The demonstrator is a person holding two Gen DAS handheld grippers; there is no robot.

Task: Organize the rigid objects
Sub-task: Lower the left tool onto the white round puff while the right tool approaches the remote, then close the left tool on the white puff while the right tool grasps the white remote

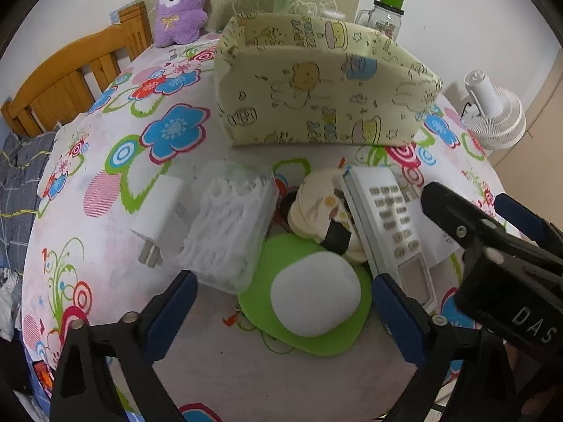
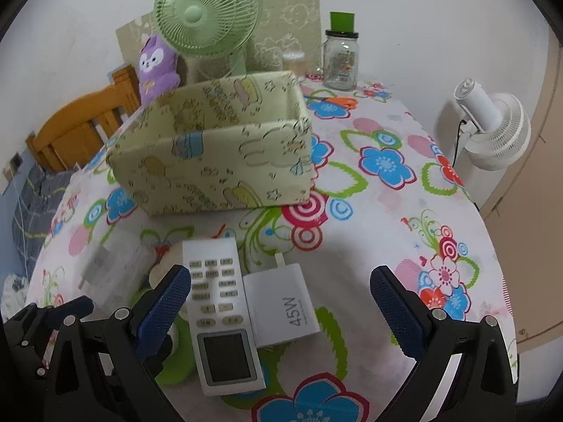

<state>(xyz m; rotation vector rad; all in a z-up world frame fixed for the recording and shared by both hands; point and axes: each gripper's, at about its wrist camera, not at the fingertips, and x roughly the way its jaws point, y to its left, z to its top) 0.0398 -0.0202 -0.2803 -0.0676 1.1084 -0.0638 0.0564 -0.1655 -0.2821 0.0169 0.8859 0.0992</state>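
Between remote (image 2: 225,313) and table edge, right gripper (image 2: 281,292) gapes over charger (image 2: 283,311); left gripper (image 1: 281,299) spread above white case (image 1: 315,297)

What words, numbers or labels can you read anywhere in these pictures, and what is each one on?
"45W": on the white charger lying beside the remote control.
"DAS": on the black body of the right claw, cut off at the picture's edge.
Box: printed words among the cartoons, too warped to read surely.
Remote's buttons: too small to read.
Glass jar: label too blurred.
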